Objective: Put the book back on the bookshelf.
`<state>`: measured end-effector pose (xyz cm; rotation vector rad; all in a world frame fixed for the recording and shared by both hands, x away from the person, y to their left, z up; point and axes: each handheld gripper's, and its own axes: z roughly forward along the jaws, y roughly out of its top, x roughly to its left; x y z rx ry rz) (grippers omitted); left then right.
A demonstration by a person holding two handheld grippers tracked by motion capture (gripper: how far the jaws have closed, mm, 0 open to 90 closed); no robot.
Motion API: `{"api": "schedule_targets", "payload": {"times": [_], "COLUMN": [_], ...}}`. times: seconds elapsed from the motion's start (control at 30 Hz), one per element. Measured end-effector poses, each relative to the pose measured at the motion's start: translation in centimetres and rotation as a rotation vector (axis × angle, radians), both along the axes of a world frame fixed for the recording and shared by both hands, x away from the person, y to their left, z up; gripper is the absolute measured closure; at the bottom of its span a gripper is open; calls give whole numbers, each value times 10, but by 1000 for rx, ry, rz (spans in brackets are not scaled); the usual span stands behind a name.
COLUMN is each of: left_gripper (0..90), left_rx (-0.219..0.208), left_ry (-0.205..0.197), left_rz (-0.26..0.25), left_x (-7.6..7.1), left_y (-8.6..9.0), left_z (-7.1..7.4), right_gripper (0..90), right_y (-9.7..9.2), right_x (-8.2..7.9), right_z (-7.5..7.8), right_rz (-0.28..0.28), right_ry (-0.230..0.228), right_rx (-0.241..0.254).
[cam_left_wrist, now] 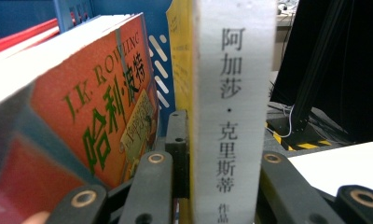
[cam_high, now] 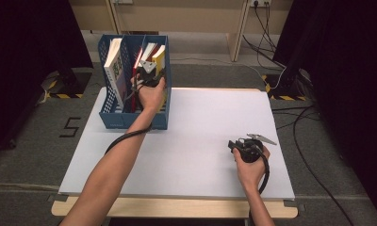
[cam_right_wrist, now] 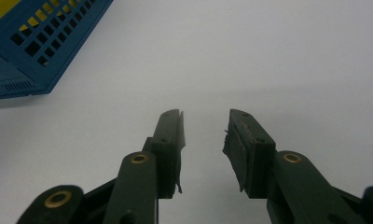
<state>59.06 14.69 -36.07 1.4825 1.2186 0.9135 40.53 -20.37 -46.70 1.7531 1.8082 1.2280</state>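
Left gripper (cam_left_wrist: 222, 186) clamps a white book (cam_left_wrist: 233, 107) spined "阿加莎·克里斯蒂"; right gripper (cam_right_wrist: 204, 140) gapes empty.

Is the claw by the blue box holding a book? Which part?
Yes. The left claw is shut on the grey-spined book, one jaw on each cover right by its spine. The right claw holds nothing.

The rack (cam_high: 112, 120) crowds the table's (cam_high: 191, 155) far left corner; its books (cam_high: 113, 66) stand close together, gaps tight. The white top right of it lies open.
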Motion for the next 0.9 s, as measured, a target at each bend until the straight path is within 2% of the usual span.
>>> {"api": "schedule_targets", "payload": {"times": [0.4, 0.57, 0.63, 0.7, 0.9], "left_gripper": [750, 748, 746, 745, 730], "left_rx": [24, 34, 28, 41, 83], "left_ry": [10, 41, 32, 38, 101], "left_rz": [7, 6, 6, -2, -30], "left_x": [2, 3, 2, 1, -6], "left_y": [-3, -5, -5, -4, 2], "left_z": [-8, -18, -20, -19, -13], "right_gripper": [648, 648, 648, 648, 646], "right_y": [0, 2, 2, 2, 3], "right_x": [-1, -1, -1, -1, -2], "right_z": [0, -1, -1, -1, -3], "right_rz": [5, 8, 12, 14, 15], "right_ry": [2, 2, 0, 2, 11], "right_rx": [-8, -1, -3, -3, 0]}}
